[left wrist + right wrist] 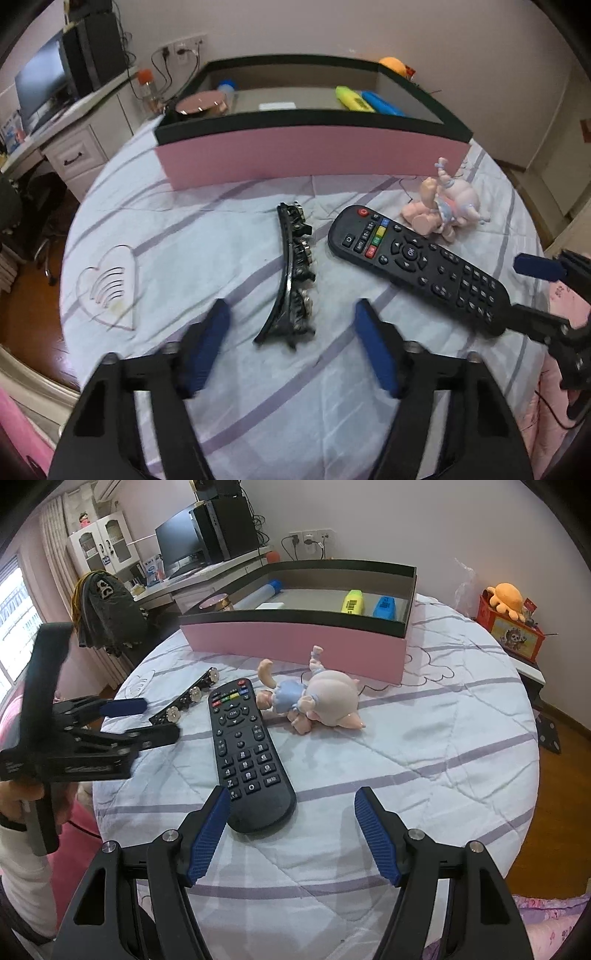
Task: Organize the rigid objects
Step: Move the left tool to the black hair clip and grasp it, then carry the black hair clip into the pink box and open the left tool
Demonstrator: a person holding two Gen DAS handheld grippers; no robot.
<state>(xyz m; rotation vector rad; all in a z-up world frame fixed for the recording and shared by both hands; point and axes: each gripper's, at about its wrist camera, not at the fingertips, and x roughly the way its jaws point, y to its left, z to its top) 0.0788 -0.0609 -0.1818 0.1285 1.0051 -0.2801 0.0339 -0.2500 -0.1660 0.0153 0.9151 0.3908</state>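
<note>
A long black hair clip set with rhinestones is seen lying on the striped quilted bed cover, just in front of the shallow pink-sided cardboard box; the left hand-held gripper is spread wide around the clip's near end, nothing held; the right hand-held gripper is likewise spread and empty, one finger beside the black plastic remote control; a pink pig figurine lies between remote and box; the thin curved clip may be tipped or squeezed out sideways if pinched off-centre, judged likely on soft bedding.

Desk monitor, orange plush
</note>
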